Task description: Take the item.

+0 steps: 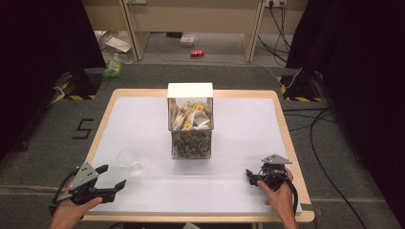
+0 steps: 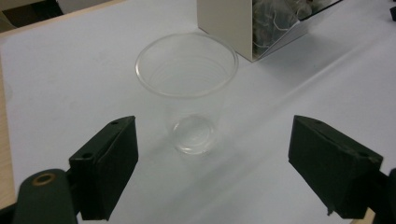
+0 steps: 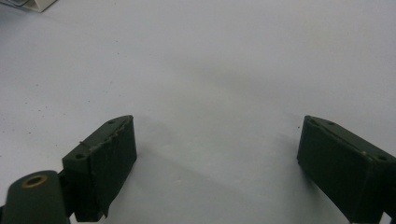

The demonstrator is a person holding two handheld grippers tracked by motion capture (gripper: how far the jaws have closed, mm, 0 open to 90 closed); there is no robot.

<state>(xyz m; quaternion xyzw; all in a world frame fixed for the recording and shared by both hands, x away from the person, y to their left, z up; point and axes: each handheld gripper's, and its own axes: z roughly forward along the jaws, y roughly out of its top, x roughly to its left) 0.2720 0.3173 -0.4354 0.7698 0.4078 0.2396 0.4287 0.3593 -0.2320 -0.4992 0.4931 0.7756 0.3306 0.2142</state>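
Clear plastic cup [image 2: 187, 93] is the likely target: upright, empty, mouth up, centre of the left gripper view, lower left of centre in the high view [image 1: 129, 160]. It stands on the white sheet [image 1: 239, 119], apart from everything, presumably so jaws can close from both sides without fouling anything.

Left gripper [image 2: 212, 168] sits at lower left of the high view [image 1: 111, 175], jaws spread wide. The cup is just ahead of them and lined up on the gap, not yet between them. Nothing is touching. My read: pre-grasp alignment, with the opening kept wider than the cup rim for clearance.

Behind the cup, upper right of the left gripper view, is the two-tier box [image 2: 243, 28]. In the high view it is mid-frame [image 1: 190, 119]: white top, clear front, pale and yellow packets in the upper compartment, darker ones below. The contents look like sachets, but I can't tell exactly.

Right gripper [image 3: 217, 163] is at lower right of the high view [image 1: 263, 172], jaws also spread, with bare sheet between them. It looks parked clear of the cup, likely waiting its turn.

Table [image 1: 286, 138] edge frames the sheet.
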